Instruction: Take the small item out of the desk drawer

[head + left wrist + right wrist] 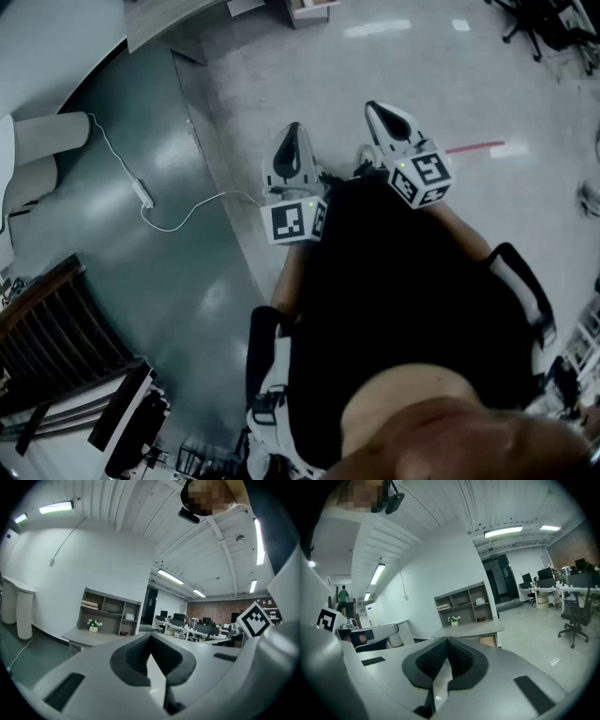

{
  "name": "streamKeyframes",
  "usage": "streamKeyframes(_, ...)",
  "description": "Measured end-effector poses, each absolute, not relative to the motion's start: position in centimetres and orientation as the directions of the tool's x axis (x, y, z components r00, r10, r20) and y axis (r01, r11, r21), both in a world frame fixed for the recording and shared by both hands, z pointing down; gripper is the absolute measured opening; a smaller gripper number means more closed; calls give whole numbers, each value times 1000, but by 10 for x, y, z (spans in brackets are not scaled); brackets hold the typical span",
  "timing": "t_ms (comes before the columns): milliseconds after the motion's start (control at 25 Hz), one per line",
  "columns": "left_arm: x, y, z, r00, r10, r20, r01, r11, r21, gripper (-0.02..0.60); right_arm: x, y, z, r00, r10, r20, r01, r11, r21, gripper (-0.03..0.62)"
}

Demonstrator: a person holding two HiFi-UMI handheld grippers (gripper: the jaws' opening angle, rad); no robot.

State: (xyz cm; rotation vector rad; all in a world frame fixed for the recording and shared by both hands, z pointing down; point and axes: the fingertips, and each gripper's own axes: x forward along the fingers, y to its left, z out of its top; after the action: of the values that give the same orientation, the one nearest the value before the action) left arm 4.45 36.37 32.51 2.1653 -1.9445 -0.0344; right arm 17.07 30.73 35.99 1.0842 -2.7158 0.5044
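My left gripper (293, 141) is pressed shut on nothing, and so is my right gripper (391, 122). The small item isn't in sight. It's presumably inside the desk (471, 630) across the room. I'd guess it's light, so I'd pinch it gently across its middle.

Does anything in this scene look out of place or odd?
A white cable with a power strip trails loose across the green floor, where someone could trip on it. Nothing else stands out.
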Motion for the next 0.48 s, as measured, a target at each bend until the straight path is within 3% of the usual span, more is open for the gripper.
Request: streamKeyframes(480,36,359,326,155,-979,135,-972,-127,197,-12,159,306,360,-710,-642,289,-704,660,-261,-2)
